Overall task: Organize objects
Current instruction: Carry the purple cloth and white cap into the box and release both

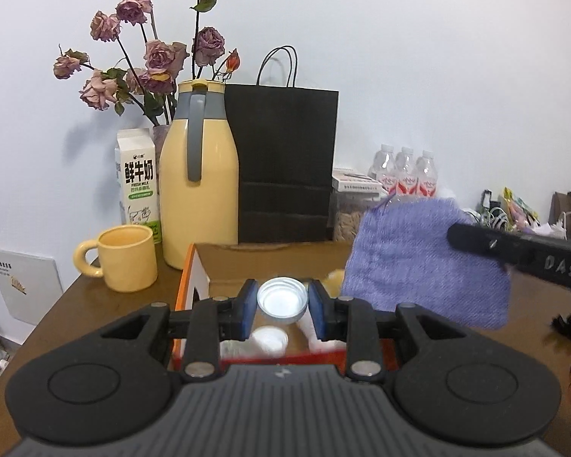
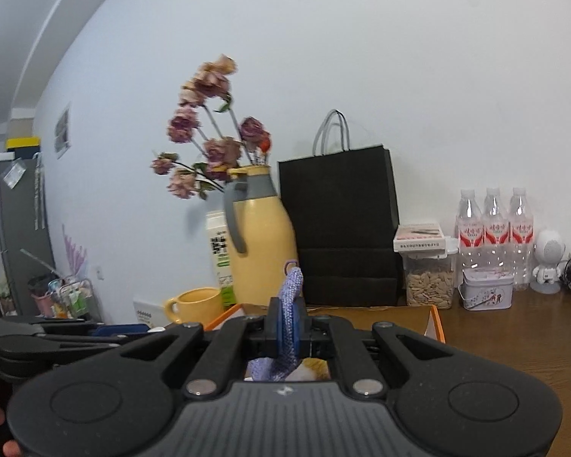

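My left gripper (image 1: pixel 282 304) is shut on a small round silver tin (image 1: pixel 282 299), its blue pads pressing on both sides, held above an open orange-edged cardboard box (image 1: pixel 224 262). My right gripper (image 2: pixel 290 327) is shut on a purple knitted cloth (image 2: pixel 291 304), which sticks up between the pads and hangs below them. In the left wrist view the purple cloth (image 1: pixel 426 262) hangs at the right, over the box, with a black finger (image 1: pixel 487 243) of the right gripper across it. A white round lid (image 1: pixel 270 339) and a yellowish item (image 1: pixel 337 278) lie in the box.
Along the back wall of the brown table (image 2: pixel 514 342) stand a yellow mug (image 1: pixel 127 259), a milk carton (image 1: pixel 137 182), a yellow thermos jug (image 1: pixel 200 182), dried roses (image 1: pixel 152 57), a black paper bag (image 1: pixel 285 163), a seed jar (image 2: pixel 428 282), a small tin box (image 2: pixel 485 289) and three water bottles (image 2: pixel 495 228).
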Demonstrator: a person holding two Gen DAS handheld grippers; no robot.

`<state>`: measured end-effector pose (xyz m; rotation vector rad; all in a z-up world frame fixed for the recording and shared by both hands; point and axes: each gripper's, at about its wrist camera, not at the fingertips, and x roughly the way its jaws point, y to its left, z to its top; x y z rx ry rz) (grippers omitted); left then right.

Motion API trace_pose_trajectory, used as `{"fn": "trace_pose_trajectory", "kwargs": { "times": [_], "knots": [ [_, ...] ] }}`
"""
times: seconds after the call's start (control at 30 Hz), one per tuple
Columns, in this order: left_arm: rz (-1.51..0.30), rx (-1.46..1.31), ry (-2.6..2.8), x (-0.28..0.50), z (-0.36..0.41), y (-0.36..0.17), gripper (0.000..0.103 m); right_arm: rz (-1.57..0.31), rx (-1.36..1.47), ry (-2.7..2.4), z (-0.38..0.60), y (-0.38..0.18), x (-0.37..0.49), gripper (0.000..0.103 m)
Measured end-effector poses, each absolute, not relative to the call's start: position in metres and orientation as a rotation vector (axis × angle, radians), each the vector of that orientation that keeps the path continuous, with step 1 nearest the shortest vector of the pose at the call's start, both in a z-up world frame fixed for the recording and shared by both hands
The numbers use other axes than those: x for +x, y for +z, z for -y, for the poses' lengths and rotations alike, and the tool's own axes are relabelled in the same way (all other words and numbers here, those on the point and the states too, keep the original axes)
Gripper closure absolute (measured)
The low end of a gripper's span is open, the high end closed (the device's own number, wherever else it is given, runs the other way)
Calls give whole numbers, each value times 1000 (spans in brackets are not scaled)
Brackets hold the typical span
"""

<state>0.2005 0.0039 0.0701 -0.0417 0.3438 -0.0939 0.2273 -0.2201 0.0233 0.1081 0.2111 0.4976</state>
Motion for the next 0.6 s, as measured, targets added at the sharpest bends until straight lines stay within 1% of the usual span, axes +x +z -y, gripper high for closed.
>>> {"fn": "trace_pose_trajectory", "kwargs": {
  "times": [0.33,0.57,0.6],
  "knots": [
    [-395,-53,-67,279,-3,57,73,-309,178,416,219,-14,308,99],
    [-476,-54,-51,311,-7,35,73,-404,183,354,230,-42,332,98],
    [-484,-52,-50,313,-7,33,73,-412,177,349,229,-43,333,96]
  ]
}}
